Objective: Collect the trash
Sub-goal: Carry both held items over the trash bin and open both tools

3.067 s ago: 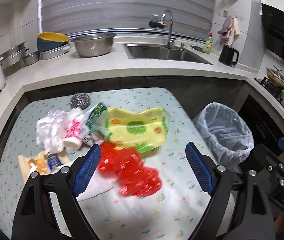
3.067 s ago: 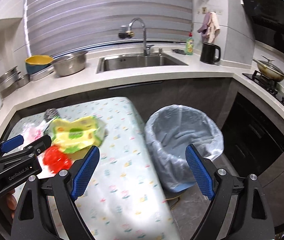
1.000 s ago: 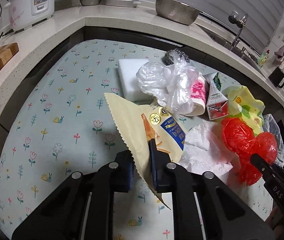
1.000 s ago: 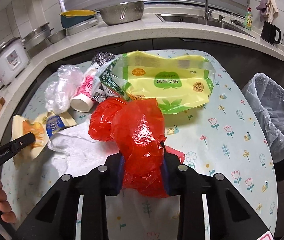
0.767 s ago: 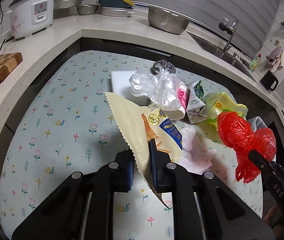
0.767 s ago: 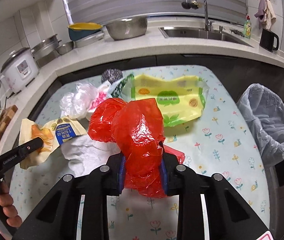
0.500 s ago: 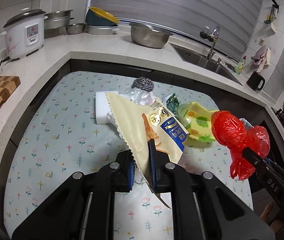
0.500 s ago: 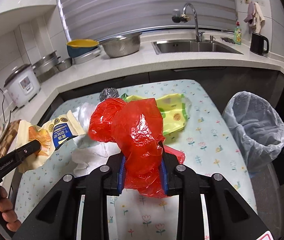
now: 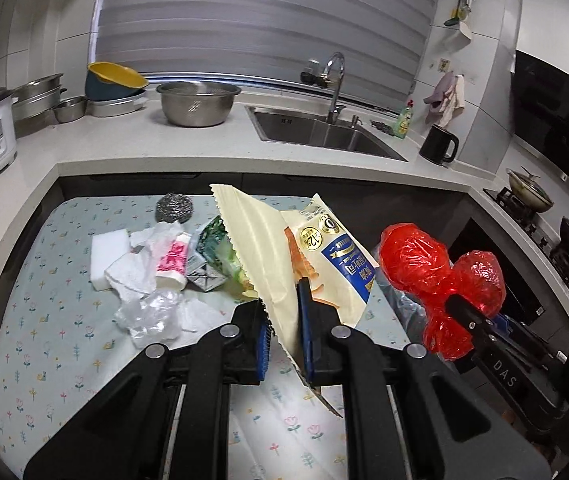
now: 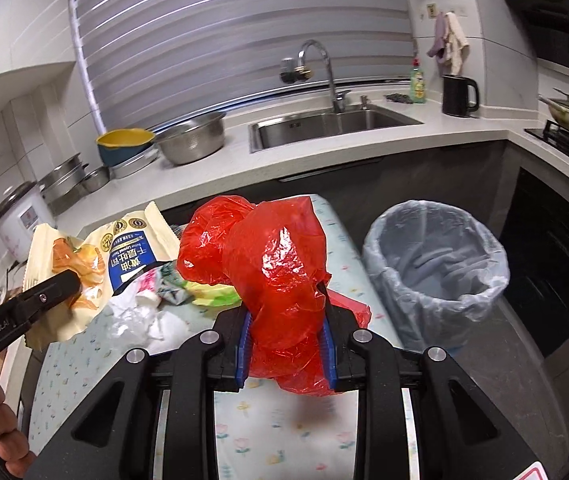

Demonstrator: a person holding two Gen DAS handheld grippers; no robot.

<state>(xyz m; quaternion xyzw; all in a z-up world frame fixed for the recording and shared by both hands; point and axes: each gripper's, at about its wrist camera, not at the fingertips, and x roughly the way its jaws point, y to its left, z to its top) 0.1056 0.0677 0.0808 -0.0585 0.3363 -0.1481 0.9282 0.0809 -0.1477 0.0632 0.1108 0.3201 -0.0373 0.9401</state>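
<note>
A crumpled, glossy red plastic bag [image 10: 280, 280] is clamped between the jaws of the right gripper [image 10: 286, 336], and a flat cream snack wrapper [image 9: 284, 264] with a serrated edge is pinched by the left gripper [image 9: 282, 320]; both are held clear of the floral tablecloth [image 9: 64, 344]. The carrying step is judged to be in hand. A swing to the right, over the liner-fitted trash bin [image 10: 436, 264] beyond the right gripper, followed by release, is called for next, while paper and film scraps remain ahead-left on the cloth.

Both wrist views face the sink [image 9: 326, 136] – sharing the table [image 10: 348, 280].

1 bin [image 10: 436, 276], 2 bowls [image 9: 198, 104] [image 9: 114, 80], 1 kettle [image 9: 439, 145]
</note>
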